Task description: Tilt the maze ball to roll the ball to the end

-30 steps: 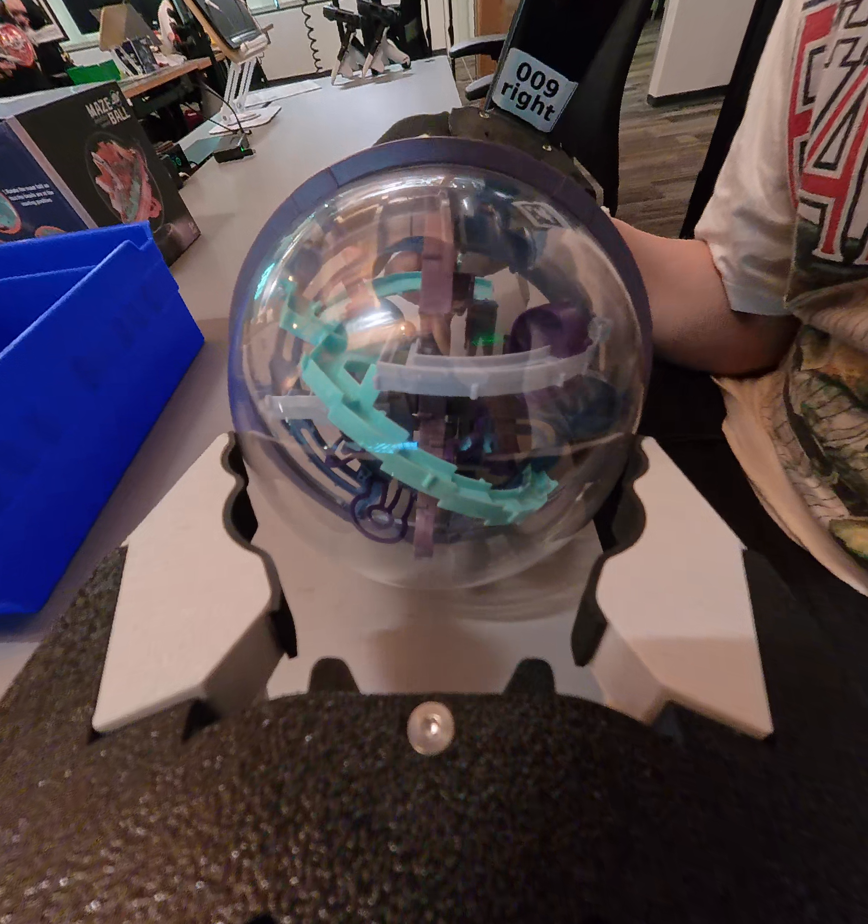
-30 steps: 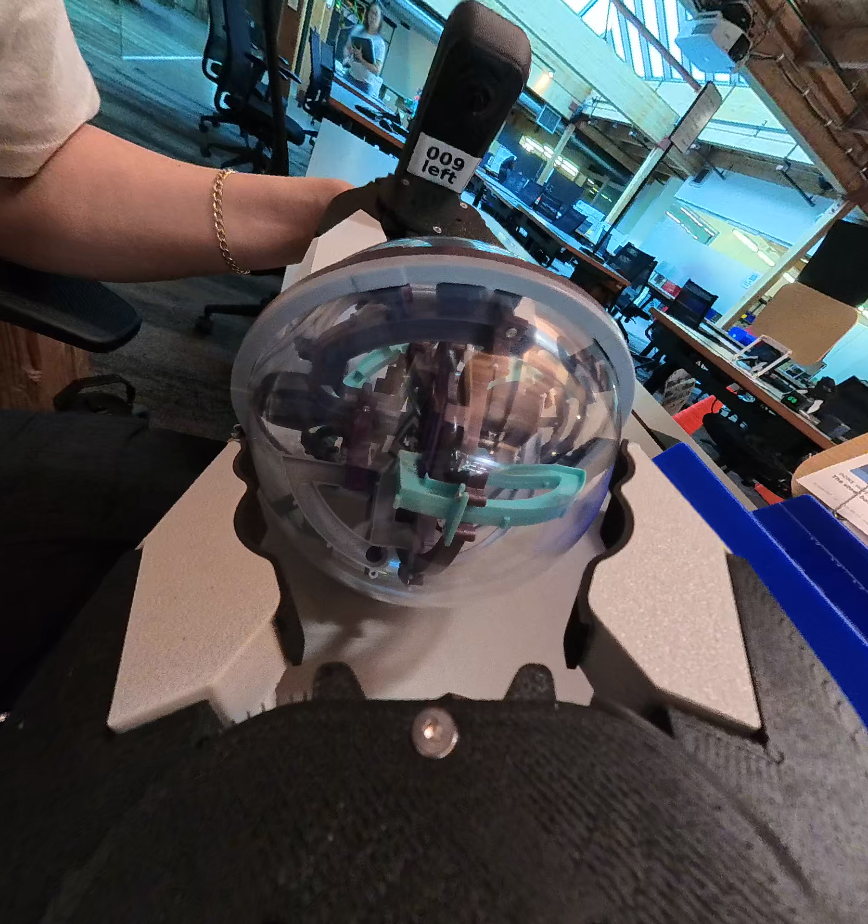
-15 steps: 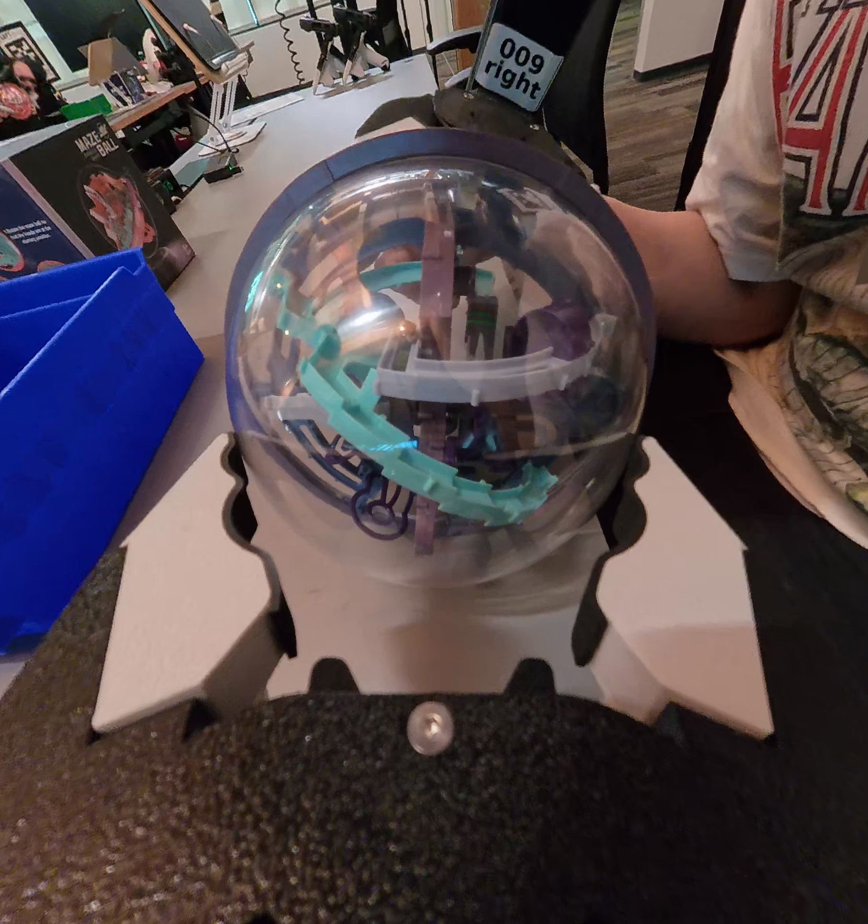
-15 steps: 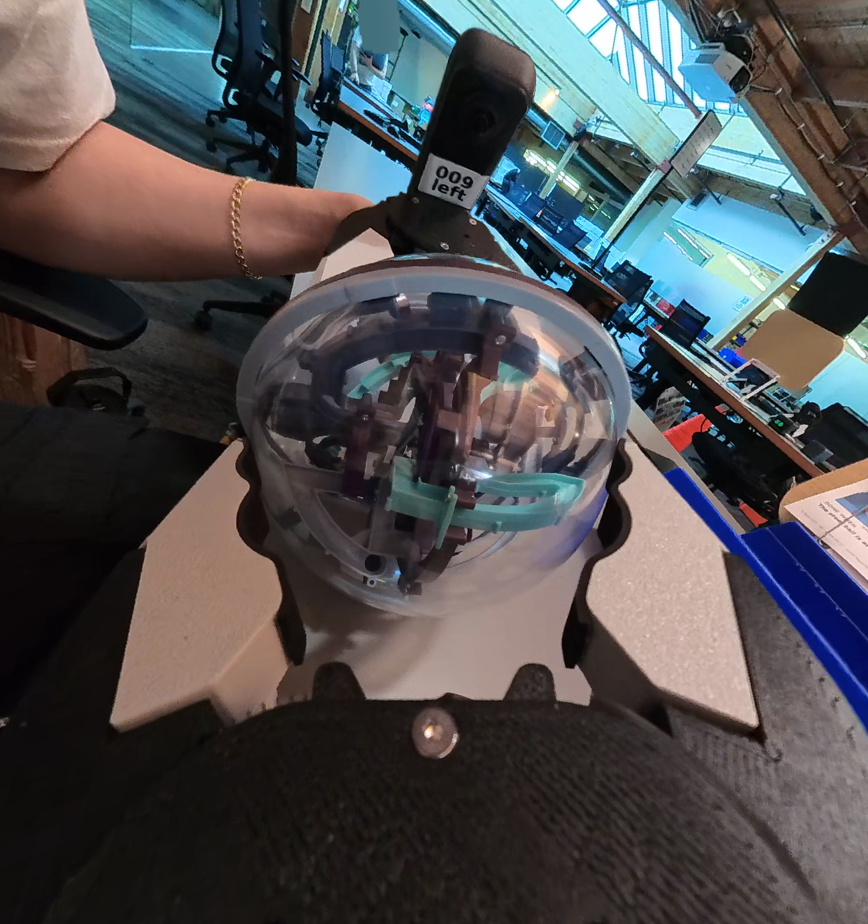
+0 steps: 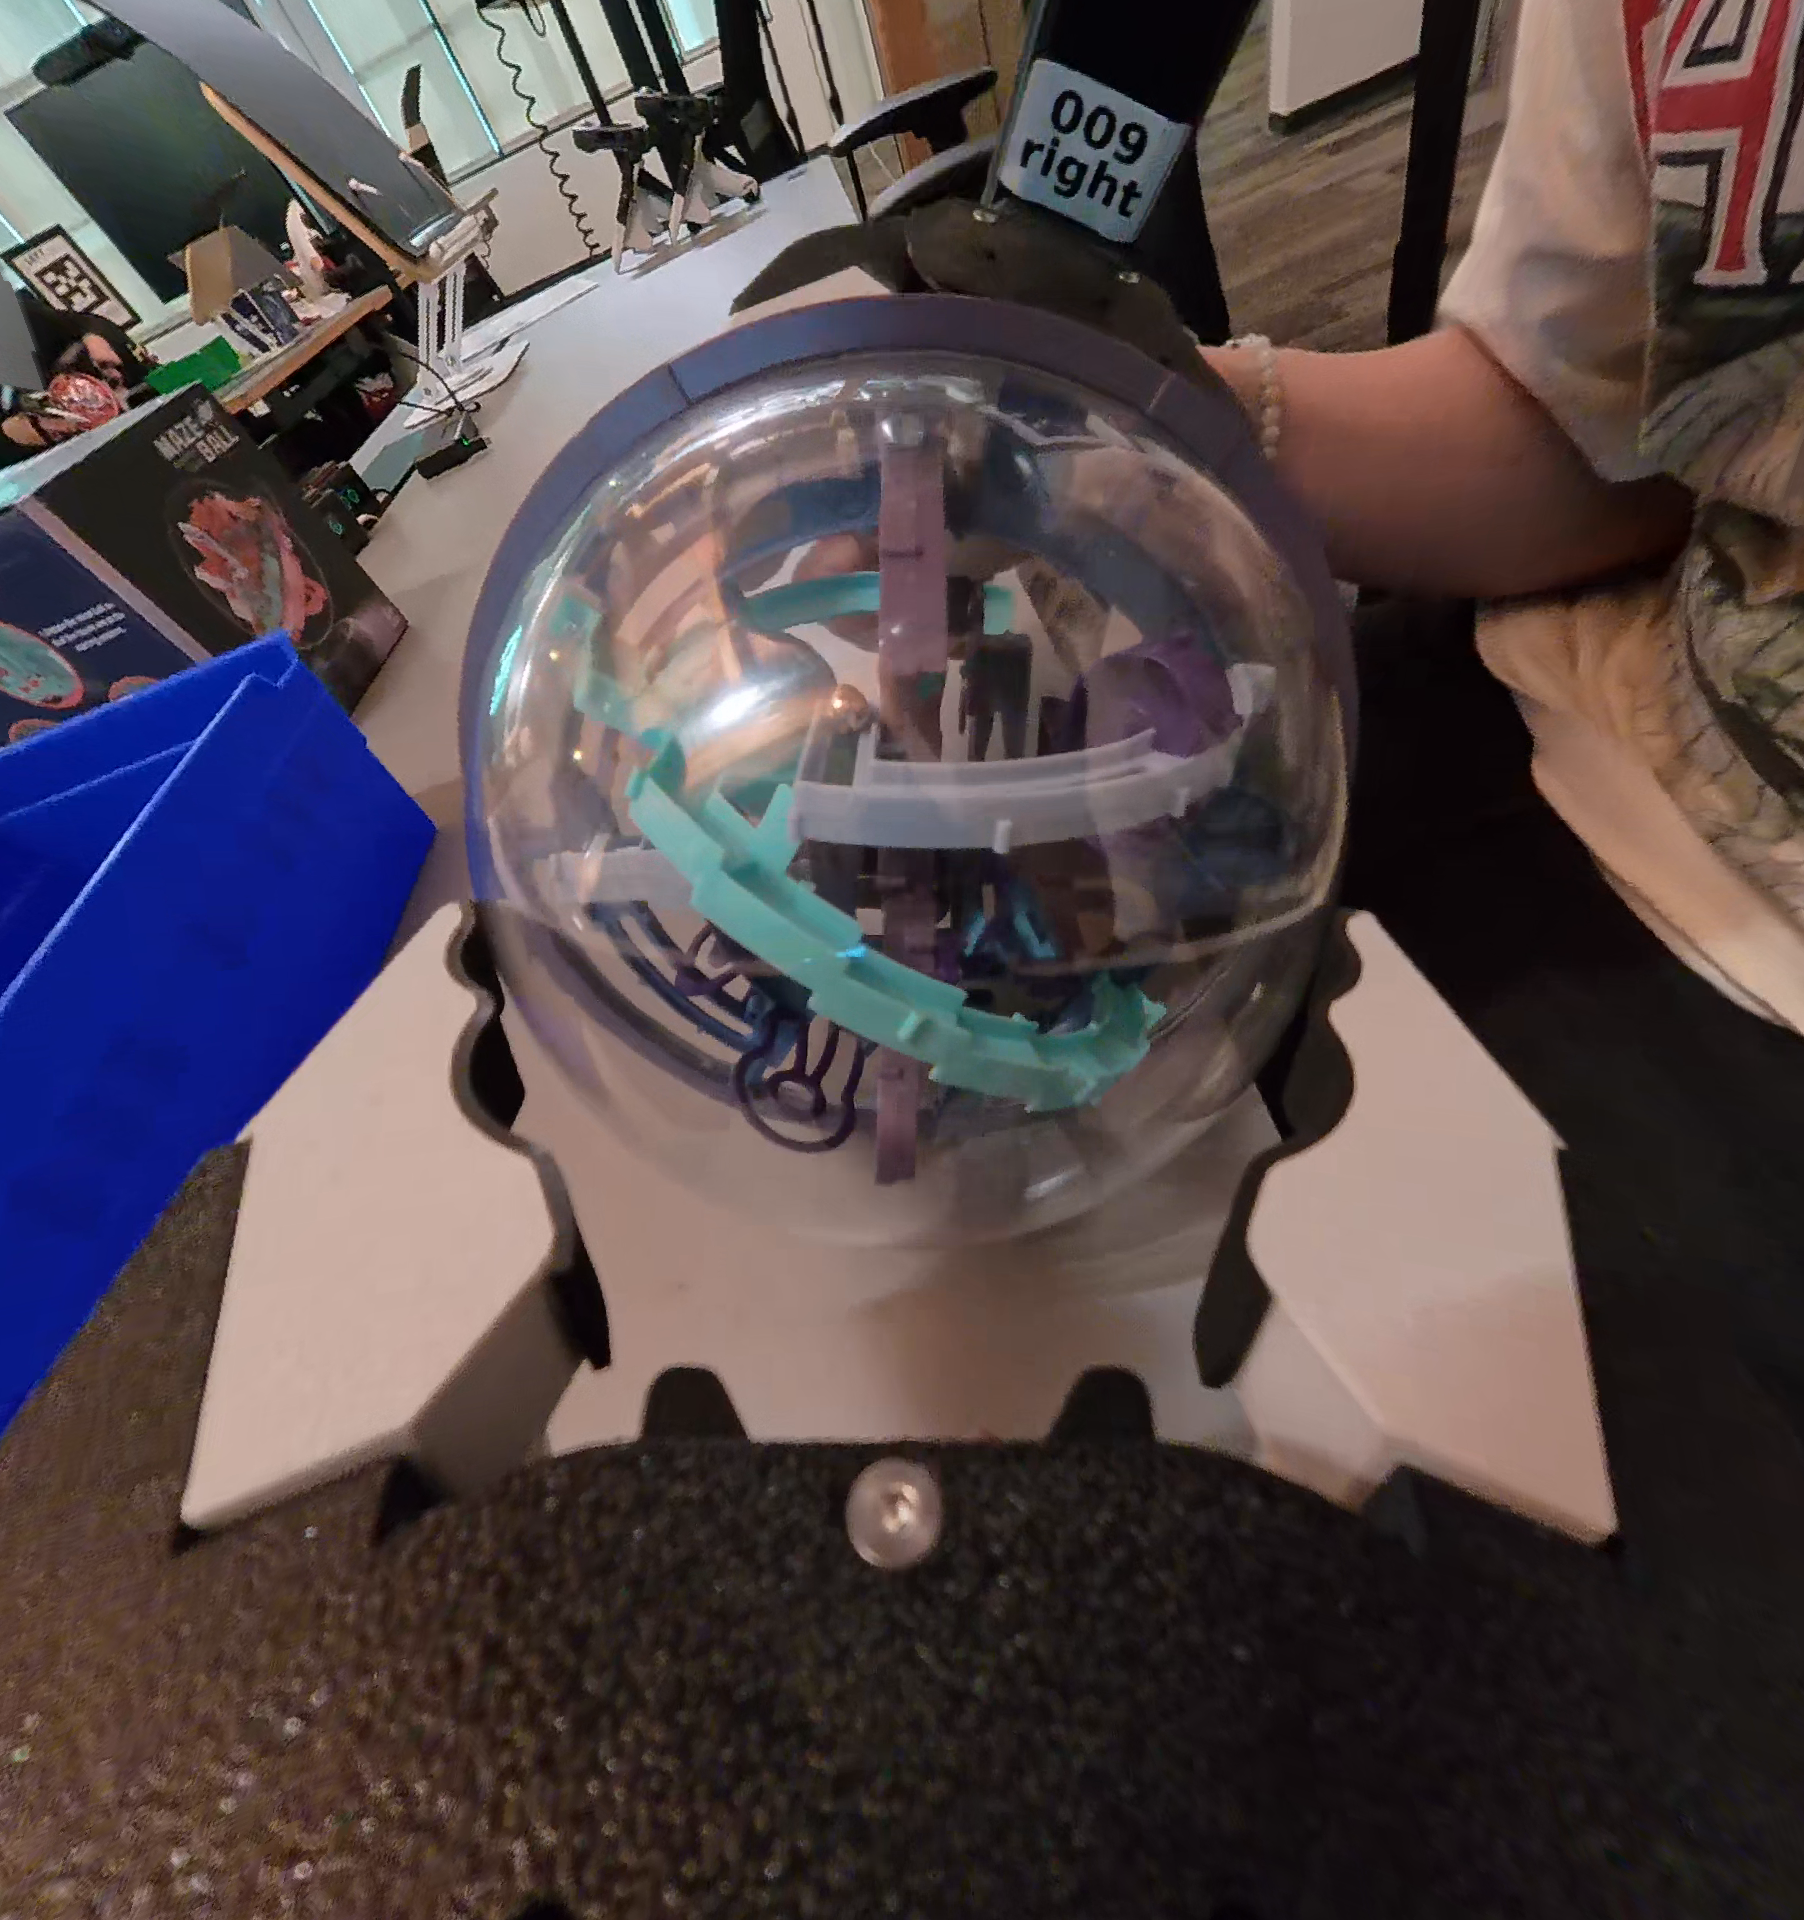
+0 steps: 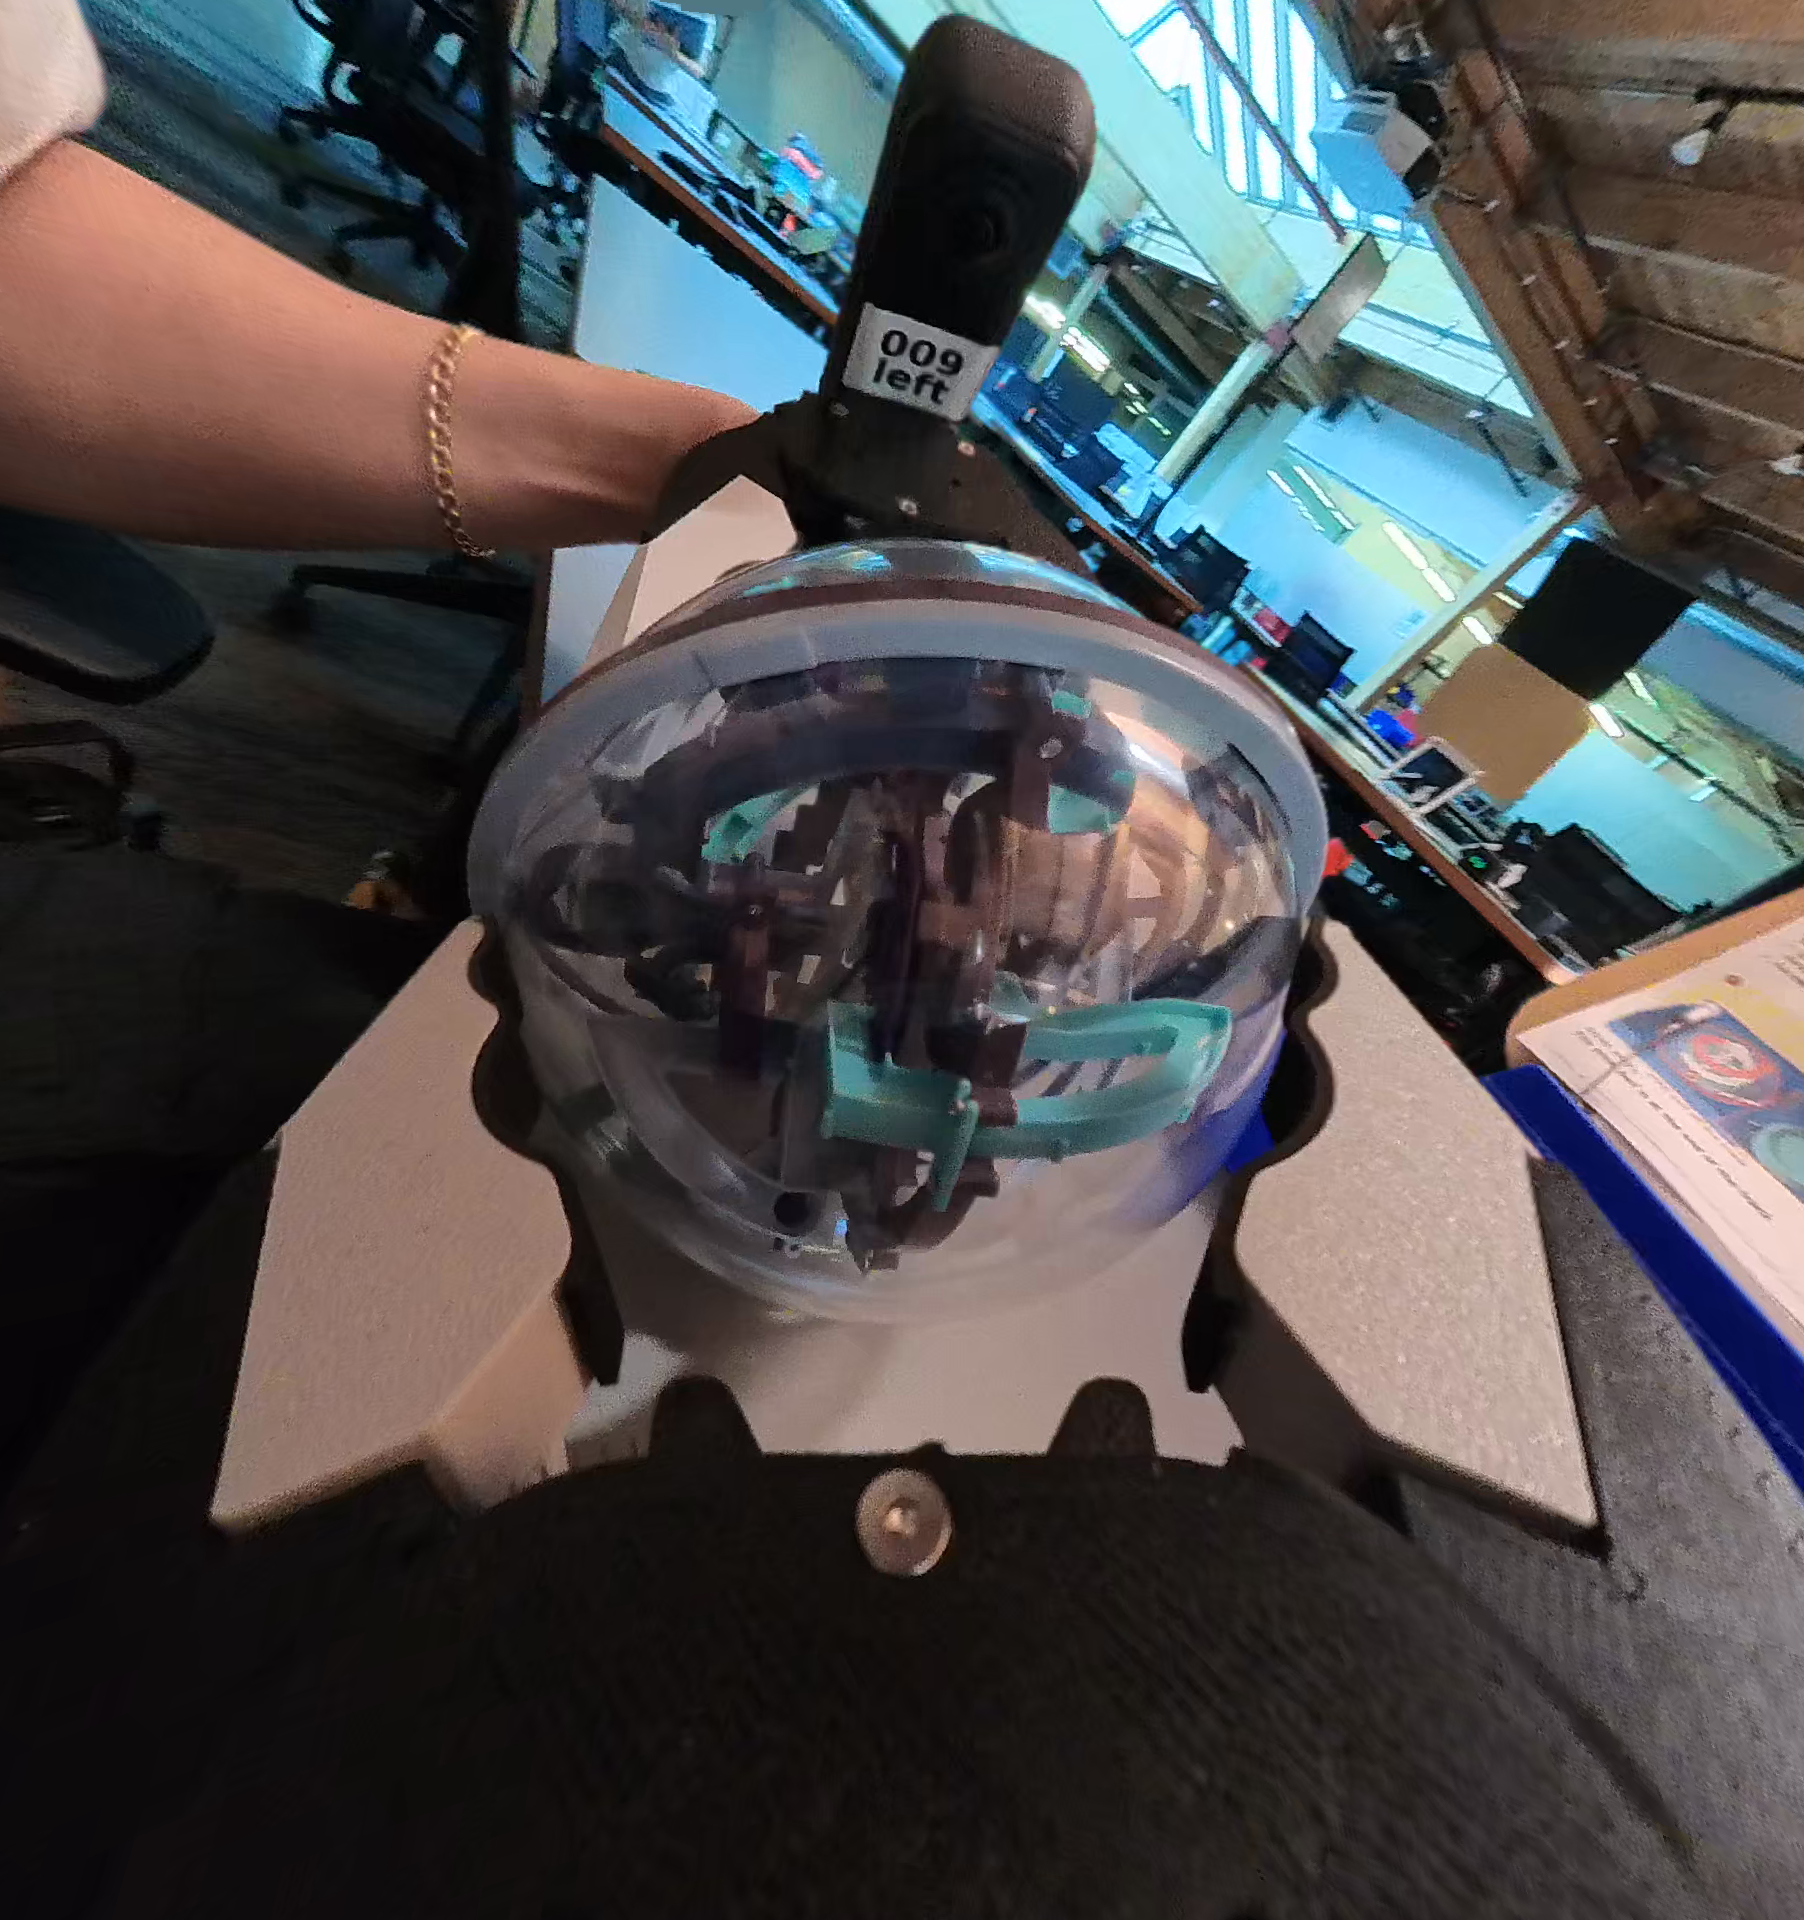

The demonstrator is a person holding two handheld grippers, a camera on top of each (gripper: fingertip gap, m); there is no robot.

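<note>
Left wrist view: the maze ball, a clear sphere with a dark blue band round its far rim, sits between the two fingers of the left gripper. The fingers stand wide apart, and their black scalloped pads press on the sphere's left and right flanks, so that they are clamped on it. Inside the sphere run teal, pale grey and purple tracks; a small metallic ball lies near the centre, at the left end of the grey track. The right gripper meets the sphere from the far side, a hand behind it. On the left stand a blue bin and, farther off, a dark printed box on the desk.

Right wrist view: the same maze ball fills the span of the right gripper, whose fingers are likewise wide apart, with pads clamped on both flanks of the sphere. The left gripper, held by a hand with a gold bracelet at the wrist, faces it from the far side. At the right edge the blue bin carries a printed sheet.

The sphere is thus held between the two opposed grippers, above the near edge of the desk.
</note>
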